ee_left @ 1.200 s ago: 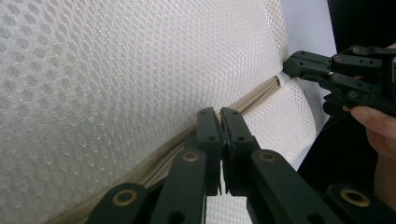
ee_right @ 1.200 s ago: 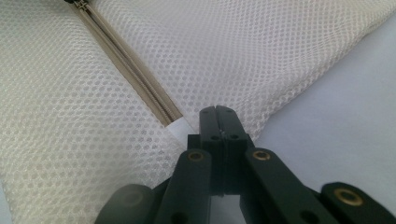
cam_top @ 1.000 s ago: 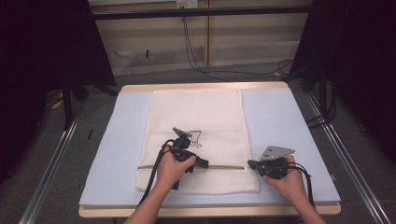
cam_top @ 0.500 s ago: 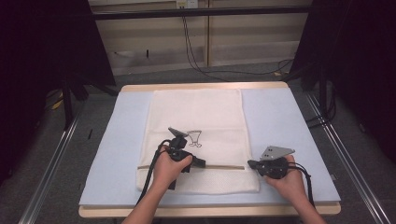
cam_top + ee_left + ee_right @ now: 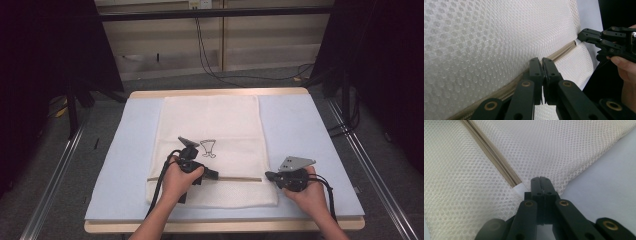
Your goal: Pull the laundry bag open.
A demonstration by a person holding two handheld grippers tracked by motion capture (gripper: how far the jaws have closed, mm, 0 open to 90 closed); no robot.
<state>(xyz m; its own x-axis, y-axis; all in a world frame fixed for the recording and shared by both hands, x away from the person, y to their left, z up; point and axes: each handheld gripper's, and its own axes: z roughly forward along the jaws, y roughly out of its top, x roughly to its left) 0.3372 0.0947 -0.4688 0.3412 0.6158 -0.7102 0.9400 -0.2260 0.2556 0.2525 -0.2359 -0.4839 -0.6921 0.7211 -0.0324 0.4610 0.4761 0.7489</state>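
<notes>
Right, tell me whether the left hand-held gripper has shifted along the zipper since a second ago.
No. The left hand-held gripper sits shut at the same spot on the zipper, just below the small black drawing on the mesh bag, as before.

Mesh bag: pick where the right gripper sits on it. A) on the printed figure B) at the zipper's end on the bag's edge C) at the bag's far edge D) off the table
B: the right gripper, jaws shut, meets the mesh bag at the end of the zipper.
</notes>
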